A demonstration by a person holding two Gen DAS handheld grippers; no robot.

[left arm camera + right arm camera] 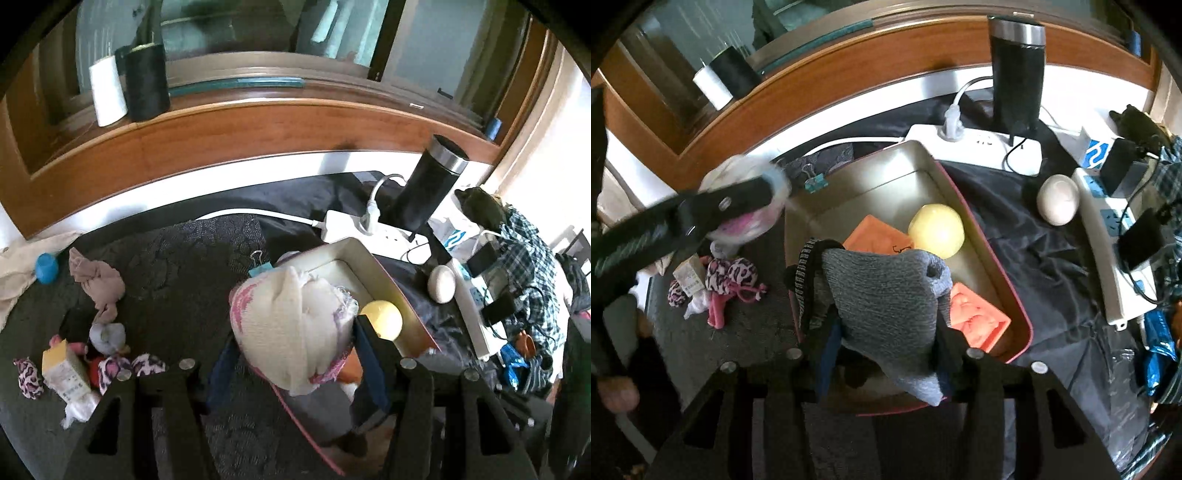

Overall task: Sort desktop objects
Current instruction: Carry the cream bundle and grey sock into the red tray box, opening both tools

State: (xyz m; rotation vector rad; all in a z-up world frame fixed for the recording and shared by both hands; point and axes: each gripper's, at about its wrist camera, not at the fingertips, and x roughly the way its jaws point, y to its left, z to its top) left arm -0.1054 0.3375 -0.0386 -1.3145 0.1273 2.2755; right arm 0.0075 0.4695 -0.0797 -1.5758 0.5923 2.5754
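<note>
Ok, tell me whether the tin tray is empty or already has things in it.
Not empty. The tin tray holds a yellow ball and two orange blocks, with a grey sock hanging over its near end.

This looks like a room in a home. A wooden window sill [229, 125] runs behind the desk [177, 266]. Socks [99, 277], a checked shirt [532, 251], a black flask [1015, 74] and a power strip [975, 147] lie about.

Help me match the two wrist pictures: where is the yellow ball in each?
Left wrist: yellow ball right of centre, in the tray, beside the cream sock.
Right wrist: centre, just above the grey sock.
Shared landmark: black tumbler.
</note>
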